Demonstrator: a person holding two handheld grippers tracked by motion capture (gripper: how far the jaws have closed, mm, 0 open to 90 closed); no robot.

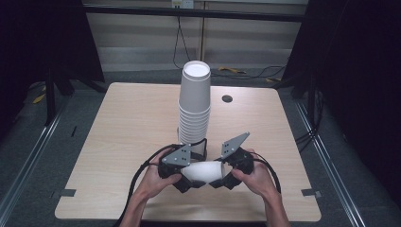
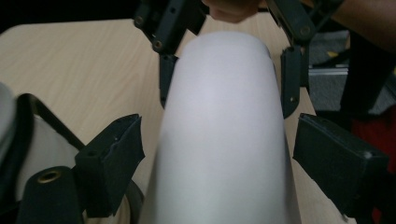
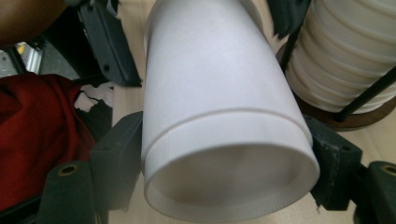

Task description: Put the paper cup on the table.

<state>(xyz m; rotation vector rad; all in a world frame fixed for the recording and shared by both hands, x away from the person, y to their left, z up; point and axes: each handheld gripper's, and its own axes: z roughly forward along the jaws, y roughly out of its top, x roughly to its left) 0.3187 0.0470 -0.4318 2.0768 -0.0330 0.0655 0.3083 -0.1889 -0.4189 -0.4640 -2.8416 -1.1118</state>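
Observation:
A white paper cup point(image 1: 203, 171) lies on its side just above the table's front middle, held between both grippers. In the right gripper view my right gripper point(image 3: 224, 163) is shut on the cup point(image 3: 219, 93), its pads pressed to both sides near the end that faces the camera. In the left gripper view my left gripper point(image 2: 219, 154) straddles the cup point(image 2: 224, 130) at the other end, open, with a narrow gap on each side. The right gripper point(image 2: 228, 84) shows farther off, clamped on the cup. In the high view the left gripper point(image 1: 191, 176) and right gripper point(image 1: 220, 174) face each other.
Right behind the grippers, a tall stack of upside-down white cups point(image 1: 195, 104) stands in a black wire holder on a round wooden base point(image 3: 345, 119). The wooden table point(image 1: 132, 123) has a dark cable hole point(image 1: 227, 99) behind the stack. Red cloth point(image 3: 37, 126) lies below the front edge.

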